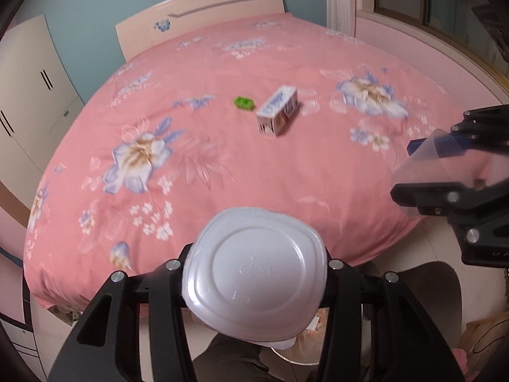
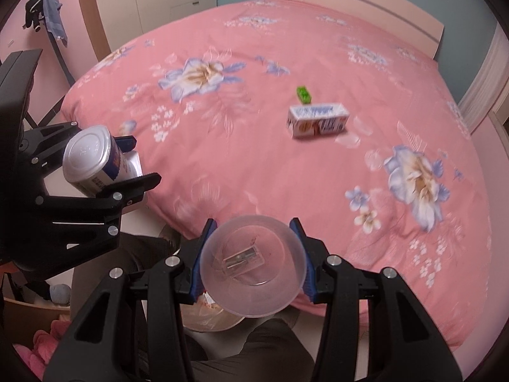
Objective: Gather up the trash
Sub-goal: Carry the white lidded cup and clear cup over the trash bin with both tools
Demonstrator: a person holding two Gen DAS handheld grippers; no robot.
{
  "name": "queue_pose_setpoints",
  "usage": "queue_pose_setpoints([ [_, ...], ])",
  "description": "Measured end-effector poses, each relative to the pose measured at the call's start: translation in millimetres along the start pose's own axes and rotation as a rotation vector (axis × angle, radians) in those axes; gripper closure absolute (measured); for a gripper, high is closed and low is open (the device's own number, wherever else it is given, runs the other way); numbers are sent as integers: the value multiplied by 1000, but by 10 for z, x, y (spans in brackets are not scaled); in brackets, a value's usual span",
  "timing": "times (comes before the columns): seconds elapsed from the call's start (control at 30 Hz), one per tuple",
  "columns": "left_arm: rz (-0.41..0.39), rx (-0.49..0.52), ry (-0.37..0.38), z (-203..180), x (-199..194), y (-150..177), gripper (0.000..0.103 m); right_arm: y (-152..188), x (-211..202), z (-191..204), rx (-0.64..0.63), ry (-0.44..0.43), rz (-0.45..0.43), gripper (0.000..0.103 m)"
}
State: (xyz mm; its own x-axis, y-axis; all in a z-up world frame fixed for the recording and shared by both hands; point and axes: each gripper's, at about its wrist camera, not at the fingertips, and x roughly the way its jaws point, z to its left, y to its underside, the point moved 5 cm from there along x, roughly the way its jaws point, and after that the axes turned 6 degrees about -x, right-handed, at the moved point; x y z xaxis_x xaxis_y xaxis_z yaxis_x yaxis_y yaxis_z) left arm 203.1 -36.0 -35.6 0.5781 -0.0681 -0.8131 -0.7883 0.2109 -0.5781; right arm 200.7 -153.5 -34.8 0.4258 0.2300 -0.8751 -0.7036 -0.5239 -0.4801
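My left gripper is shut on a white plastic yogurt cup, bottom toward the camera; the cup also shows in the right wrist view, held off the bed's near edge. My right gripper is shut on a clear plastic cup, also seen in the left wrist view. On the pink floral bed lie a white and blue carton and a small green piece; both also show in the right wrist view, the carton and the green piece.
A bin with a bag liner sits on the floor below both grippers. A clear wrapper lies right of the carton. Wardrobes stand left of the bed, the headboard is at the far end. Pink cloth lies on the floor.
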Motion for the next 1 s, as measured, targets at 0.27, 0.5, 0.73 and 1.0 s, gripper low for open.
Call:
queue_pose_setpoints([
  [0.27,83,-12,20,-29,374,326,54,291,442,86,6,-34,78,55],
  [0.5,155,-30,35,-36,685,642,54,541,834,215,8,-67,147,55],
  [0.73,223,-50,58,-55,991,968,54,727,1205,369,8,-98,205,55],
  [1.0,319,-69,77,-100,1370,1389,54,1029,1656,549,9,-135,291,55],
])
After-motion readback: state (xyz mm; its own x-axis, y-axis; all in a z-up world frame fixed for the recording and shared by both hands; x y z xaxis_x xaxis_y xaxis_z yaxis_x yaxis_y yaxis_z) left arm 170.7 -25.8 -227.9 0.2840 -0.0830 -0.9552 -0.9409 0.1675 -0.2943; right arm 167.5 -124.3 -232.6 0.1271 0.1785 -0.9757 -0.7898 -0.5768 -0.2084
